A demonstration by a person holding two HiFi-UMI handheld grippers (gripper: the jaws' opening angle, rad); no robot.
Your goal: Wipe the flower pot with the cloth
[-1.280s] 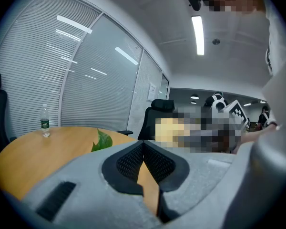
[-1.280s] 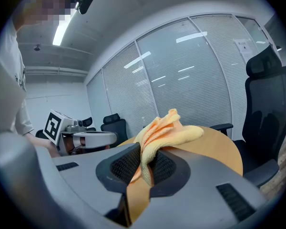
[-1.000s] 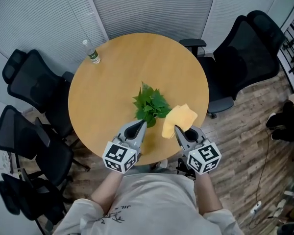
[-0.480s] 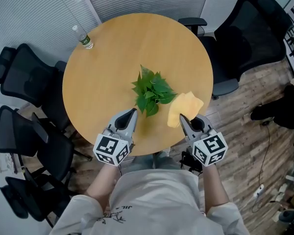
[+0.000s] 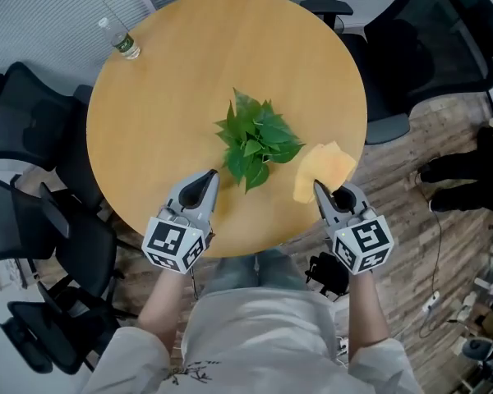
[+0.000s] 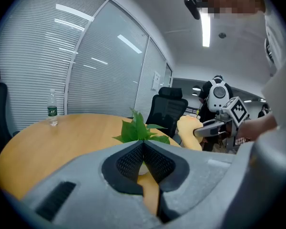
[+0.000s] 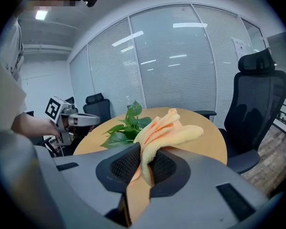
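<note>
A leafy green plant (image 5: 255, 142) stands at the middle of the round wooden table (image 5: 164, 97); its leaves hide the pot from above. In the left gripper view only a sliver of white pot (image 6: 142, 168) shows behind the jaws, under the plant (image 6: 139, 130). My left gripper (image 5: 209, 176) (image 6: 144, 144) is shut and empty, a little to the near left of the plant. My right gripper (image 5: 318, 189) (image 7: 144, 151) is shut on a folded yellow cloth (image 5: 324, 169) (image 7: 167, 130), held over the table's near right edge, right of the plant (image 7: 126, 125).
A clear water bottle (image 5: 119, 41) (image 6: 52, 109) stands at the table's far left edge. Black office chairs (image 5: 33, 130) ring the table on the left, and another black chair (image 5: 419, 48) is at the right. Wooden floor lies beyond the right edge.
Both grippers have sunk and drawn back towards the table's near edge, spreading a little apart. The cloth stays in the right gripper. The plant has not moved.
</note>
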